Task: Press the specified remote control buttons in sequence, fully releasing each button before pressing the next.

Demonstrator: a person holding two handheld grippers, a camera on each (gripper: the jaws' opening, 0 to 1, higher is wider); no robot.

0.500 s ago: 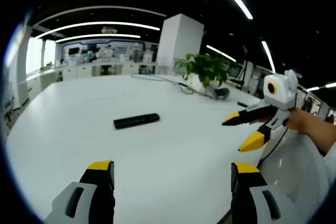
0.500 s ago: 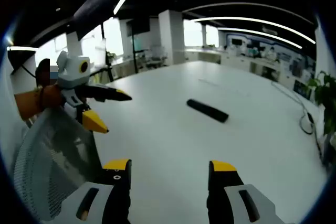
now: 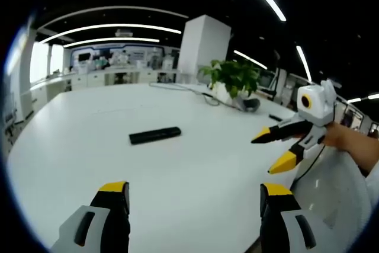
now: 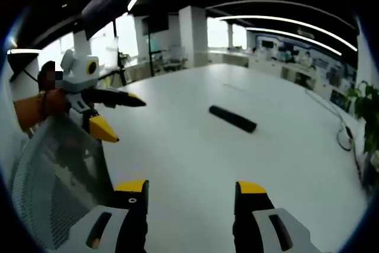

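In the left gripper view the left claw [image 3: 194, 197] stands with jaws apart over the white surface [image 3: 195, 164]; the right claw [image 4: 190, 195], likewise apart, hovers nearby. Ahead of both lies the black remote control [image 3: 154, 136], well apart, its long axis crosswise to each claw (neither clearly nearer). Beyond it, the left gripper view adds a potted plant [image 3: 232, 78].

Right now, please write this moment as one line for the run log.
remote control flat on white table, untouched | left tool open, empty | right tool open, empty | no button pressed
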